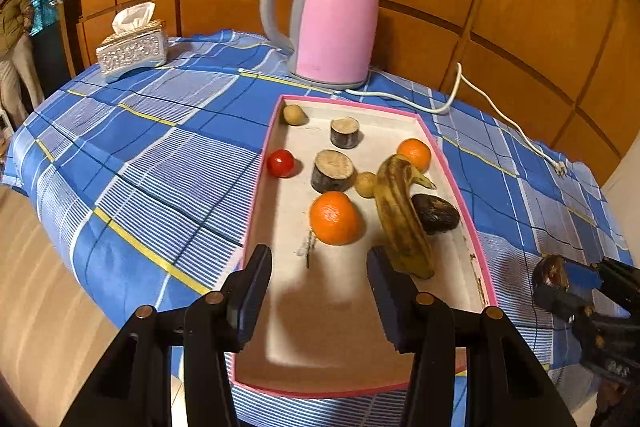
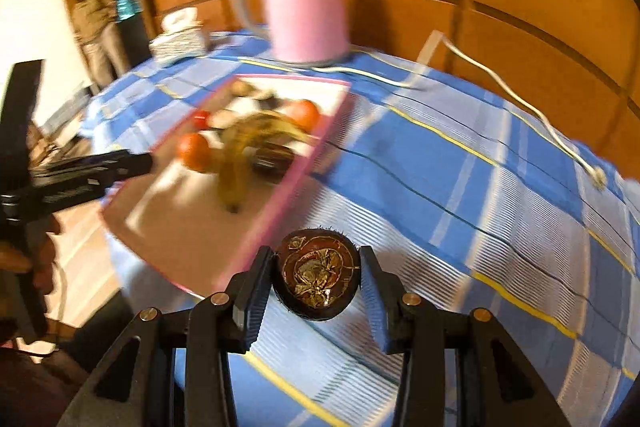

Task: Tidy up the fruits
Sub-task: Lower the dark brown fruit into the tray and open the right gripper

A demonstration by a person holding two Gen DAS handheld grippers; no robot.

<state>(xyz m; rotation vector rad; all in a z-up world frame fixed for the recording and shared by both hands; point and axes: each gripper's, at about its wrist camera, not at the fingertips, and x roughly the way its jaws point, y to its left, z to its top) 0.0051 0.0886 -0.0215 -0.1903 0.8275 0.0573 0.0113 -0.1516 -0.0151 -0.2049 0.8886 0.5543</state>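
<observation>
Right tool is clamped on a dark round fruit half, cut face toward the camera, held over the checked cloth just to the right of the pink-rimmed tray. Left tool hangs released over the tray's near end, nothing between its jaws; just ahead of it sit an orange and a spotty banana.

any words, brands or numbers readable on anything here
None can be read.
Kettle: no visible label.
Tissue box: pattern only, no words.
Tray: no print.
Left gripper: pale marks, too blurred to read.
</observation>
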